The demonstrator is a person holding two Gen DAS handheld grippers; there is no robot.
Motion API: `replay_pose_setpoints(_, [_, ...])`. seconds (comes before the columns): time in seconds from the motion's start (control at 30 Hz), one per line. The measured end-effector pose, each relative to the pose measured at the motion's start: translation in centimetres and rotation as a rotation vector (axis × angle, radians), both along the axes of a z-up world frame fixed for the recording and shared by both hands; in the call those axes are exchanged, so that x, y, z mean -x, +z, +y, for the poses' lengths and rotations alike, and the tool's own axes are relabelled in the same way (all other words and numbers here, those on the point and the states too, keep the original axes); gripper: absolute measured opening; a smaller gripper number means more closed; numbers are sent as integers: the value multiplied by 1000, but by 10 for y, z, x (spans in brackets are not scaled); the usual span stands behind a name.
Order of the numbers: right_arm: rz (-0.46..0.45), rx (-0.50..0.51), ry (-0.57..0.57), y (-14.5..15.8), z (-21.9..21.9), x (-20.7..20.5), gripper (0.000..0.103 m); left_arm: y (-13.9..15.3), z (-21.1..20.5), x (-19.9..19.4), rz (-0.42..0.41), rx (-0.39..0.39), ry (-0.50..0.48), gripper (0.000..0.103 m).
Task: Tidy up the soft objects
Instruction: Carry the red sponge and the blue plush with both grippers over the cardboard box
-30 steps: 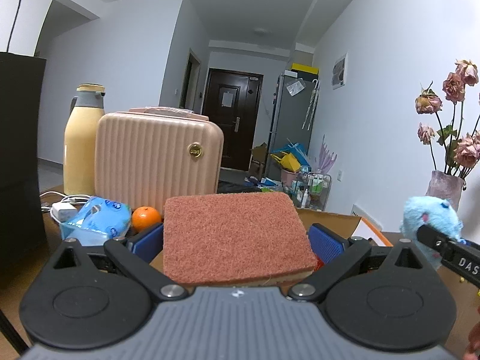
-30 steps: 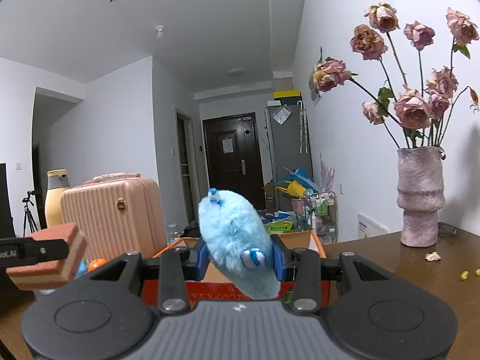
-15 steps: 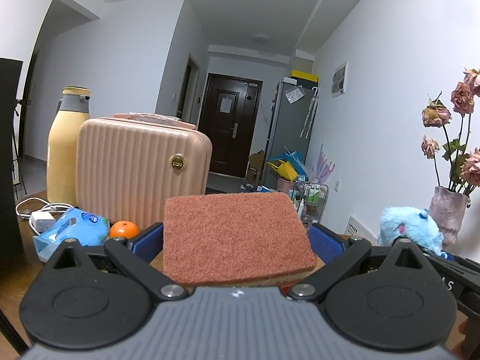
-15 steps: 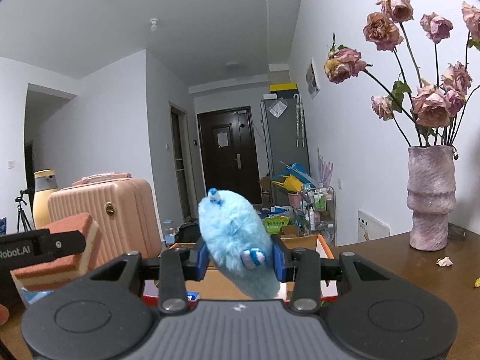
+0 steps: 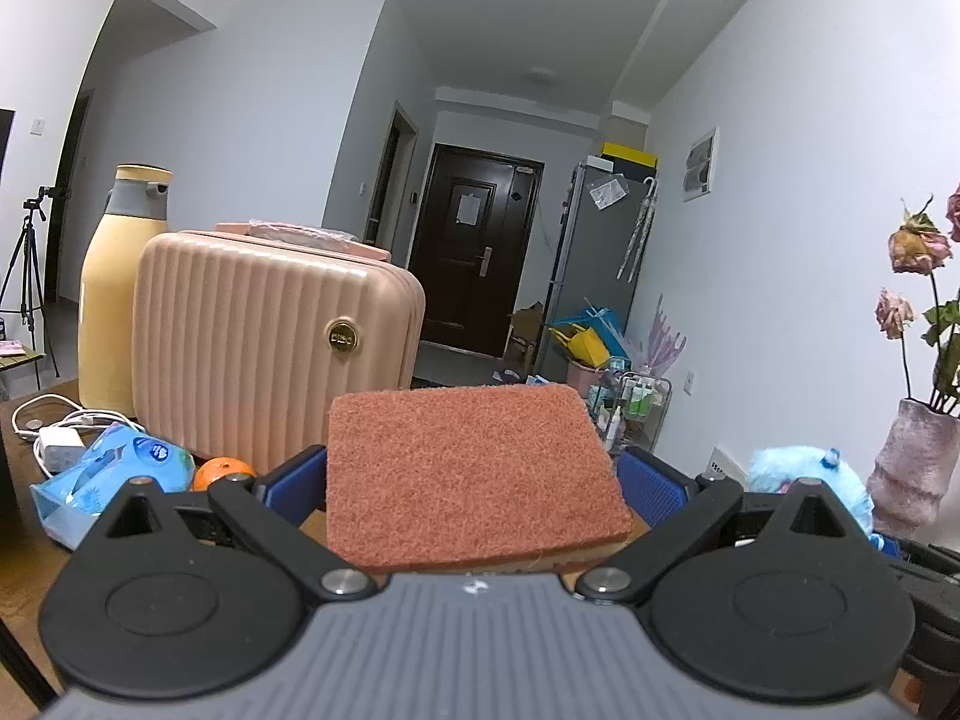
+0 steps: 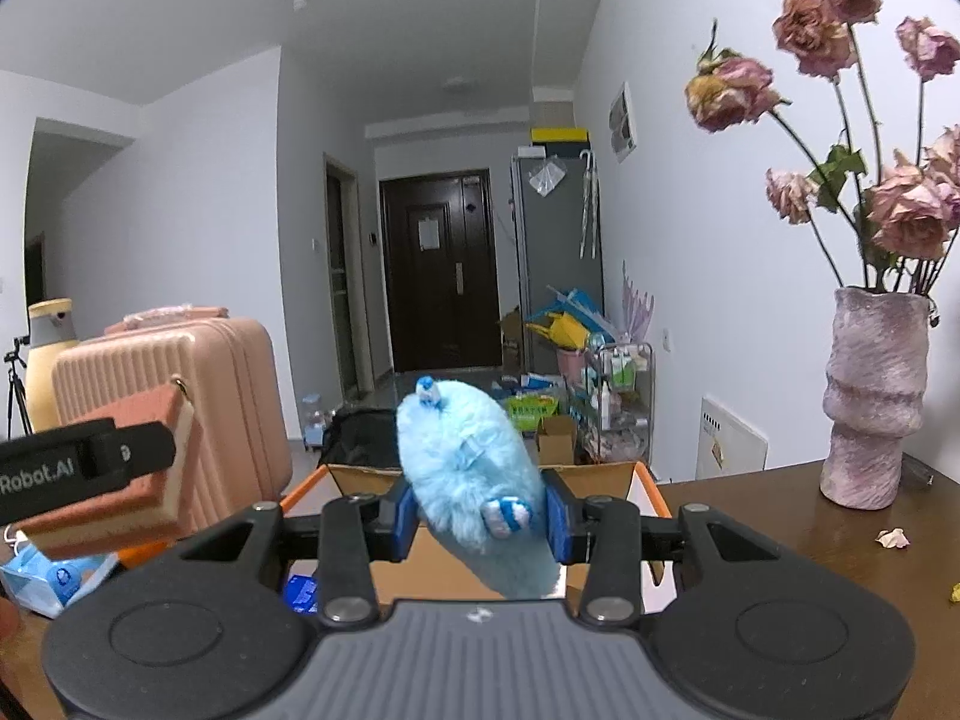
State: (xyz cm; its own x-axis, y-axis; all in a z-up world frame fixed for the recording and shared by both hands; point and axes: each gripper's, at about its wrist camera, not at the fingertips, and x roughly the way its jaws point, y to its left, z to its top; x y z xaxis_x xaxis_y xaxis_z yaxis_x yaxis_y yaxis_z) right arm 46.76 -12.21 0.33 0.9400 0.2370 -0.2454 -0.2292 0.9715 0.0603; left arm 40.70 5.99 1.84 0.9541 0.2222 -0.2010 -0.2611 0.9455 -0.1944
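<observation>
My left gripper (image 5: 474, 480) is shut on a reddish-brown scouring sponge (image 5: 471, 474) and holds it flat above the table; the sponge also shows in the right wrist view (image 6: 129, 480). My right gripper (image 6: 477, 513) is shut on a fluffy light-blue plush toy (image 6: 474, 480), held over an open cardboard box with orange edges (image 6: 645, 483). The plush also shows at the right of the left wrist view (image 5: 804, 471).
A pink ribbed case (image 5: 264, 348) and a yellow flask (image 5: 111, 300) stand at the back left. An orange (image 5: 222, 471), a blue tissue pack (image 5: 114, 474) and a white charger (image 5: 57, 438) lie by them. A vase of dried roses (image 6: 873, 396) stands on the right.
Both grippers have shifted with their loads; the view of the box has come closer under the plush toy, and the sponge has moved nearer the right gripper. Both grips are unchanged.
</observation>
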Motion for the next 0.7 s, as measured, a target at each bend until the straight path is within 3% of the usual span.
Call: replay_pose_setpoints(0.7, [171,59,-40,-3,14,-79,40,-1,-2,-80,58,9,-3,102])
